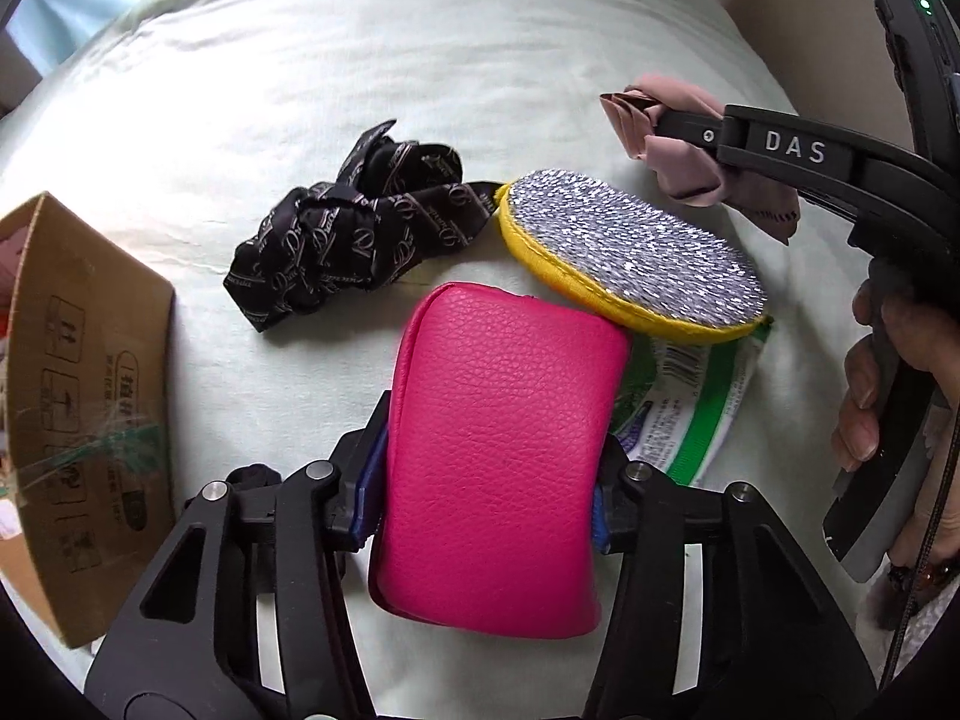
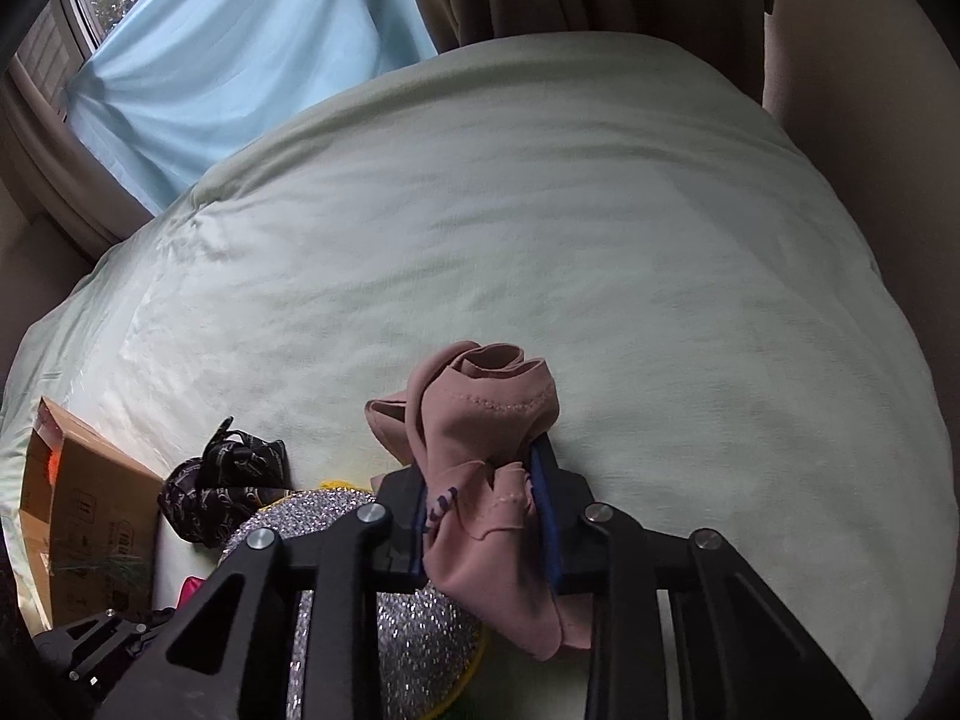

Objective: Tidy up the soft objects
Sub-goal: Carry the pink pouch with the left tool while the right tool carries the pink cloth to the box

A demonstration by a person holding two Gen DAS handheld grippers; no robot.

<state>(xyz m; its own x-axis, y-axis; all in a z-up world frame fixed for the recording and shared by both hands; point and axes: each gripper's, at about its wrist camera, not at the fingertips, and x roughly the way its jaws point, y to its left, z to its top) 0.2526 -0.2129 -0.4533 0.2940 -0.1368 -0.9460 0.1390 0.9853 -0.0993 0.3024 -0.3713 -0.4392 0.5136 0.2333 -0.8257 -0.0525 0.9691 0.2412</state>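
My left gripper (image 1: 486, 480) is shut on a hot-pink leather pouch (image 1: 498, 450), holding it just above the pale green bed. My right gripper (image 2: 486, 516) is shut on a crumpled dusty-pink cloth (image 2: 480, 456); the cloth also shows in the left wrist view (image 1: 678, 138), held above the bed at the right. A black printed ribbon scarf (image 1: 354, 228) lies bunched on the bed. A round yellow pad with a silver glitter top (image 1: 630, 246) lies right of it, over a green-and-white plastic packet (image 1: 690, 402).
An open cardboard box (image 1: 90, 396) stands at the left on the bed; it also shows in the right wrist view (image 2: 78, 516). The pale green bedcover (image 2: 570, 240) stretches far ahead. Blue curtain (image 2: 228, 42) and window lie beyond the bed's far left edge.
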